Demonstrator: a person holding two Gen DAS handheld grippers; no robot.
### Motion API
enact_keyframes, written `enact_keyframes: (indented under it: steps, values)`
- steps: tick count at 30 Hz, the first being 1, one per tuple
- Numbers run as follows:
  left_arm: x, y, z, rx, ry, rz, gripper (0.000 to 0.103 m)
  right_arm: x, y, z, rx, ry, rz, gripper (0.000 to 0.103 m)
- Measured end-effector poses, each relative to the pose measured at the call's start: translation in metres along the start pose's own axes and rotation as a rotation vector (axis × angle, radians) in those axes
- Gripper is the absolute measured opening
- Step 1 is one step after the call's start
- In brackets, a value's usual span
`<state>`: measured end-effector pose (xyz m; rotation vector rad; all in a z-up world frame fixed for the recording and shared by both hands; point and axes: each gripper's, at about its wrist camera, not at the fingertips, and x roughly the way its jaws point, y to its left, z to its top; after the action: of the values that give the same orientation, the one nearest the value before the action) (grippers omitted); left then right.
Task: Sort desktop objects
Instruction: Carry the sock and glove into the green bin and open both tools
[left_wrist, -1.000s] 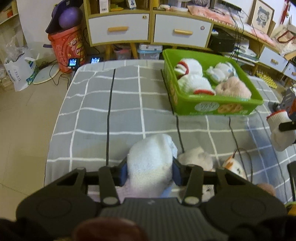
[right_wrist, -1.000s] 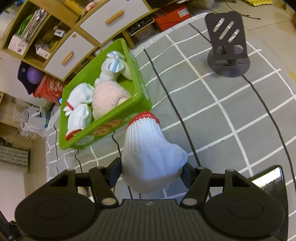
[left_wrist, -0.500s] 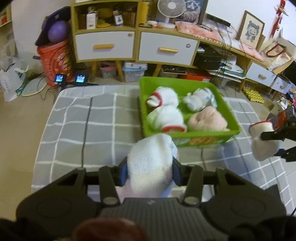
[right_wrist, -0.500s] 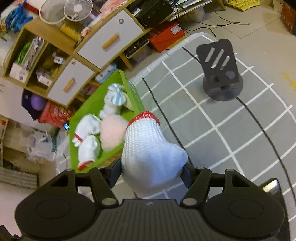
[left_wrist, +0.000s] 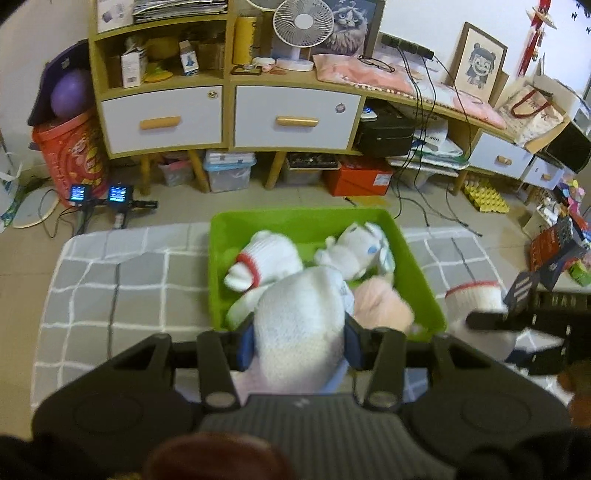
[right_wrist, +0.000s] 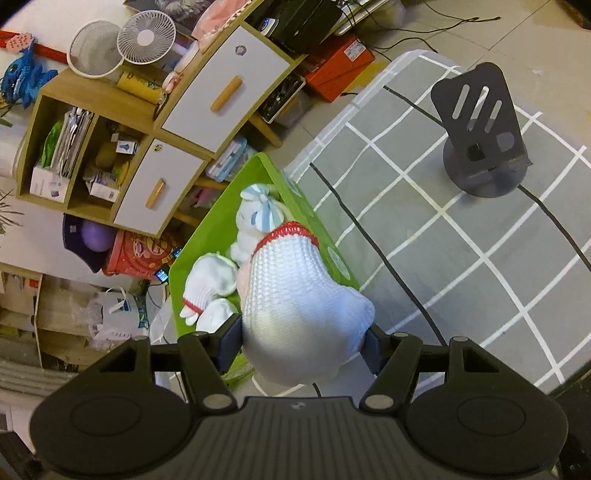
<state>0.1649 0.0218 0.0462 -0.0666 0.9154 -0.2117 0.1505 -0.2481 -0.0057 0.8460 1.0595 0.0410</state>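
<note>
Since the earlier frames both grippers have been travelling toward the green basket (left_wrist: 419, 266), which is now lying directly ahead of the left gripper (left_wrist: 297, 334) instead of off to its side. The left gripper is clamping a plain white rolled sock (left_wrist: 299, 321), its jaws closed about halfway onto the bundle and held just over the basket's near rim. The right gripper (right_wrist: 301, 341) is pinching a white knitted sock with a red cuff (right_wrist: 291, 284) beside the basket's right wall. Both bundles are looking soft, light and squashy (nothing fragile here), so gripping across the thick middle is suiting them. 4 rolled items are already sitting inside the basket.
</note>
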Motion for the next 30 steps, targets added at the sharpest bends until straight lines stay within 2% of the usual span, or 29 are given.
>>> enact_keyframes:
  steps: [6, 12, 16, 23, 30]
  values:
    - [0.034, -0.008, 0.019, -0.086, -0.031, -0.108, 0.044, 0.007, 0.001, 0.004, 0.026, -0.024, -0.009, 0.066]
    - [0.074, -0.003, 0.017, -0.185, -0.02, -0.185, 0.044, 0.006, 0.005, 0.008, 0.008, -0.097, -0.034, 0.066]
    - [0.099, 0.004, 0.013, -0.24, 0.005, -0.202, 0.044, 0.006, 0.006, 0.011, 0.012, -0.13, -0.045, 0.066]
    - [0.128, 0.03, 0.002, -0.372, 0.059, -0.256, 0.044, 0.013, 0.02, 0.004, -0.046, -0.137, -0.074, 0.066]
    - [0.14, 0.053, -0.008, -0.41, 0.074, -0.239, 0.042, 0.02, 0.041, -0.006, -0.113, -0.124, -0.101, 0.066]
